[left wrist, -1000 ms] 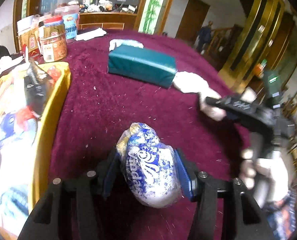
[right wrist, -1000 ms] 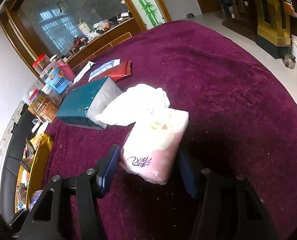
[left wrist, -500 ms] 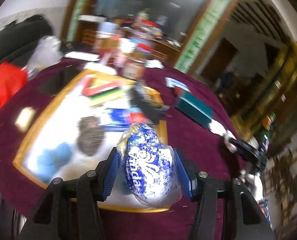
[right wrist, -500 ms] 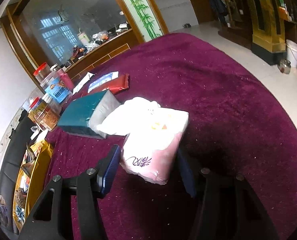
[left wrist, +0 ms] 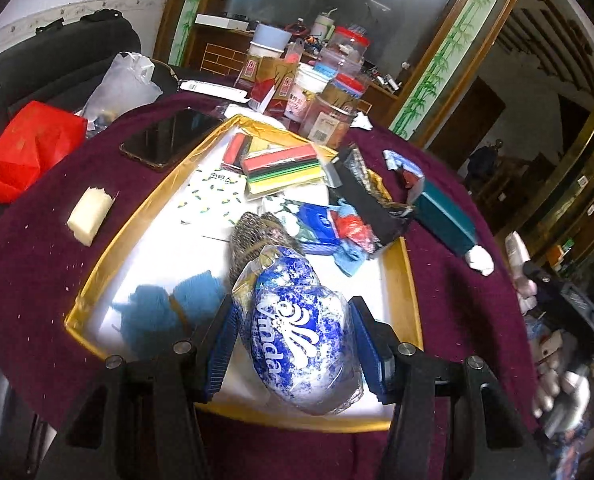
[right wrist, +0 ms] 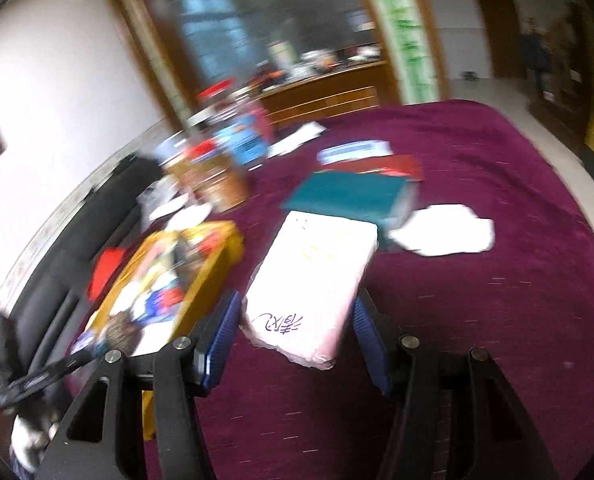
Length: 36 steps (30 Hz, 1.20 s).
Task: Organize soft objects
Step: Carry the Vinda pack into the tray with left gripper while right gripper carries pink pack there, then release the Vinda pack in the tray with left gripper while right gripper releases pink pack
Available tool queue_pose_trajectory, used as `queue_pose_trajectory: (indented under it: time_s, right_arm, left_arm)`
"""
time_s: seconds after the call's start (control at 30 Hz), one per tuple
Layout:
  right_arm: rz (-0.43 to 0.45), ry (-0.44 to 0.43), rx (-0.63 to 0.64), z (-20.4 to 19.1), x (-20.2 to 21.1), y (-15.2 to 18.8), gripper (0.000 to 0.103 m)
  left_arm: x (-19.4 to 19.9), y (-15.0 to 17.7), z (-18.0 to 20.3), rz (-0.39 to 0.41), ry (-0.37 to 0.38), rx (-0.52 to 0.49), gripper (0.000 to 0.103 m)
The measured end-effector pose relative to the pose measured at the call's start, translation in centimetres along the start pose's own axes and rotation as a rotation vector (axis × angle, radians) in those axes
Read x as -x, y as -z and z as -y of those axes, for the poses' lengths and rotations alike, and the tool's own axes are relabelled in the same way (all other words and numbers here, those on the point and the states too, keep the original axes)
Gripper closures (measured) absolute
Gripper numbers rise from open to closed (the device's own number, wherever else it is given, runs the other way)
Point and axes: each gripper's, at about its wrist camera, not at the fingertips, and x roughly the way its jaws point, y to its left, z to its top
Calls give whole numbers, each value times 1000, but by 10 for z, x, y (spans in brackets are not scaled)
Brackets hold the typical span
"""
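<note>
So I've got both hands full right now. My left gripper [left wrist: 293,344] is pinching a blue-and-white tissue pack [left wrist: 297,332] across its belly, and it hangs over the near end of the gold tray [left wrist: 411,292], above the white floor of it, with the blue yarn [left wrist: 169,308] just to its left and a mesh scrubber [left wrist: 257,240] right behind. My right gripper [right wrist: 297,336] is clamped on a pink tissue pack [right wrist: 313,280], held up over the purple cloth [right wrist: 497,320], with the tray off to the left in that view and the teal box [right wrist: 349,196] and white cloth [right wrist: 445,230] beyond it. That view is pretty smeared so I can't tell much finer than that. Handling-wise, both packs look light and squishy, wrapped in slick plastic film, so I figure the pads sink in a bit and the wrap can slide if I squeeze too little. The blue one bulges out between the pads, so mid-body seems the right spot, not the crinkly sealed end at the far tip. The pink one is flatter and longer, and I'm gripping near one end, so I'd guess it droops or swings some. Nothing fragile here, worst case a dented pack.
</note>
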Motion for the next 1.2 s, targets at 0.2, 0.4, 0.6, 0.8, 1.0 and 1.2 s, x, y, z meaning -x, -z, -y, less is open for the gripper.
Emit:
queue_pose_trajectory:
  time_s: [0.2,0.4,0.6,0.8,1.0,1.2]
  right_arm:
    - [-131,-134,114,-79,-44,10,47]
    - [-232,-164,301,-154,-82,24,47]
    - [-301,-111,408,-186,-118,40,47]
    - [-355,-31,455,-189,-143,55,45]
    - [-268,-52,435,-186,-101,49,27]
    - [-171,-46,358,-159,-58,47,26]
  left_arm:
    - [-27,-4,1,-46,-31,-20,31]
    - [-31,3,1,-75,1,-16,28]
    - [10,0,-11,16,47,22,23]
    - [35,-5,-22,95,36,46,17]
    - [37,-3,-20,97,23,28,13]
    - [38,2,-2,124,-47,-25,9]
